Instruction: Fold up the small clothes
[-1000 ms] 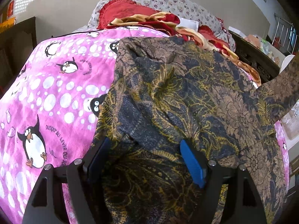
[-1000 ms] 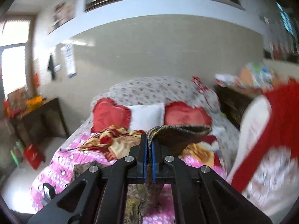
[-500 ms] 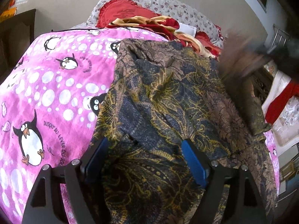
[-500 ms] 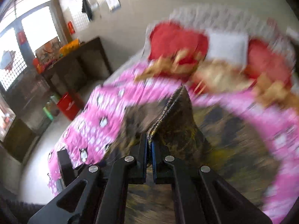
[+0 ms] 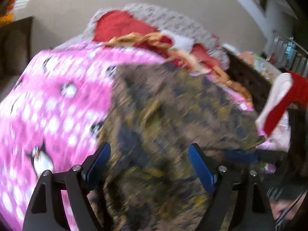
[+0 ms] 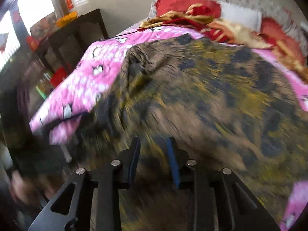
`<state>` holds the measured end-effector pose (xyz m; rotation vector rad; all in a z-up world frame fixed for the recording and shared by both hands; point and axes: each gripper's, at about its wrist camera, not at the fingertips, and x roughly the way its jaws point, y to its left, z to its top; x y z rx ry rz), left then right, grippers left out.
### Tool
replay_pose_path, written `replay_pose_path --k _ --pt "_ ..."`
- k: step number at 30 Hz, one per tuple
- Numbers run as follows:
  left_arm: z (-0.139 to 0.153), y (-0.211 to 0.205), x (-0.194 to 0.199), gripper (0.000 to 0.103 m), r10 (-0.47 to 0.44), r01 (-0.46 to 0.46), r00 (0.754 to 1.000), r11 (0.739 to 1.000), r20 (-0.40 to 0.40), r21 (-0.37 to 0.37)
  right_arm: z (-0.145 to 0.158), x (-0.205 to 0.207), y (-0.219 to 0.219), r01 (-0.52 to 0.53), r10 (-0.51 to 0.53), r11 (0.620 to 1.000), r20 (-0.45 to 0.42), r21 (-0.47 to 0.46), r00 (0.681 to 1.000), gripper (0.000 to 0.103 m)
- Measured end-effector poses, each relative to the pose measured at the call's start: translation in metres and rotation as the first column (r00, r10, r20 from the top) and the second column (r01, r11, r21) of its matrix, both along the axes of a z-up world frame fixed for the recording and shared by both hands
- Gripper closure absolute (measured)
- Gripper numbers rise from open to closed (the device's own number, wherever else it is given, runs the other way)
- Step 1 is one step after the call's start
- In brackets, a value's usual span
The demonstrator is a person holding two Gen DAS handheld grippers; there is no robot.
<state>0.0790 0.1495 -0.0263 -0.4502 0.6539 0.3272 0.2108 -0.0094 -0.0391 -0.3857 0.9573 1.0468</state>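
Observation:
A brown and gold patterned garment (image 5: pixel 173 115) lies spread over the pink penguin blanket (image 5: pixel 48 96) on the bed. My left gripper (image 5: pixel 148 148) hovers over its near part. Its jaws are wide and opening, and no cloth is pinched between the blue pads (image 5: pixel 200 165). In the right wrist view the same garment (image 6: pixel 211 96) fills the middle. My right gripper (image 6: pixel 153 140) is low over its near edge, its jaws opening with a narrow gap, and the cloth lies below them, not gripped. Both views are motion-blurred.
Red pillows (image 6: pixel 184 2) and a heap of red and gold cloth (image 5: pixel 146 38) sit at the head of the bed. A dark wooden table (image 6: pixel 77 32) stands left of the bed. A red and white cloth (image 5: pixel 279 104) hangs at the right.
My right gripper came down from high above the bed with a garment fold pinched, then parted its jaws and let the fold drop. My left gripper lifted slightly above the cloth.

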Motion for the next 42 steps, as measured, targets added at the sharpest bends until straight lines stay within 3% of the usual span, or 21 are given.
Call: replay_pose_path --k 2,5,6,8,9,14,19,22,26,27,30,31,35,42 --pt "0.006 -0.001 0.017 0.016 -0.074 0.074 0.997 0.997 -0.007 -0.001 -0.004 -0.010 -0.032 0.007 -0.006 0.999 0.043 -0.031 0.999 0.083" --pt "-0.003 0.002 0.043 0.016 -0.145 0.142 0.989 0.985 -0.023 -0.095 -0.025 -0.020 -0.071 0.059 -0.036 0.989 0.162 -0.138 0.986 0.083" --pt "-0.007 0.004 0.051 0.016 -0.162 0.157 0.987 0.980 -0.025 -0.121 -0.030 -0.021 -0.083 0.073 -0.051 0.989 0.168 -0.129 0.984 0.083" --pt "-0.023 0.012 0.071 0.021 -0.178 0.159 0.982 0.962 -0.068 -0.223 -0.031 -0.019 -0.107 0.106 -0.102 0.994 0.137 -0.024 0.985 0.083" --pt "-0.030 0.017 0.079 0.029 -0.186 0.158 0.979 0.946 -0.077 -0.284 -0.032 -0.018 -0.112 0.121 -0.119 0.993 0.133 -0.011 0.984 0.083" --pt "-0.035 0.031 0.091 0.030 -0.194 0.167 0.981 0.904 -0.030 -0.394 -0.036 -0.027 -0.104 0.102 -0.094 0.994 0.196 -0.028 0.976 0.067" --pt "-0.025 0.027 0.098 0.031 -0.198 0.180 0.980 0.918 -0.014 -0.353 -0.038 -0.025 -0.102 0.103 -0.097 0.995 0.193 -0.020 0.976 0.064" --pt "-0.028 0.023 0.111 0.031 -0.207 0.176 0.975 0.941 -0.077 -0.290 -0.037 -0.025 -0.103 0.103 -0.098 0.995 0.186 -0.013 0.978 0.064" --pt "-0.035 0.025 0.122 0.032 -0.191 0.159 0.979 0.937 -0.072 -0.312 -0.038 -0.023 -0.103 0.102 -0.099 0.995 0.180 -0.011 0.979 0.064" --pt "-0.035 0.026 0.122 0.040 -0.182 0.154 0.981 0.936 -0.064 -0.315 -0.037 -0.023 -0.103 0.102 -0.099 0.995 0.179 -0.010 0.979 0.064" --pt "-0.031 0.024 0.120 0.083 -0.182 0.160 0.983 0.933 -0.037 -0.323 -0.038 -0.023 -0.103 0.103 -0.100 0.995 0.176 -0.009 0.979 0.064" --pt "-0.029 0.022 0.119 0.091 -0.184 0.164 0.982 0.940 -0.041 -0.301 -0.038 -0.023 -0.102 0.102 -0.099 0.995 0.176 -0.009 0.979 0.063" --pt "-0.017 0.015 0.112 0.099 -0.168 0.153 0.985 0.963 -0.051 -0.220 -0.039 -0.021 -0.102 0.102 -0.100 0.995 0.163 -0.002 0.982 0.062" --pt "0.031 0.017 0.060 0.099 -0.154 0.164 0.986 0.974 0.070 -0.159 -0.039 -0.021 -0.101 0.101 -0.099 0.995 0.169 -0.005 0.981 0.062"
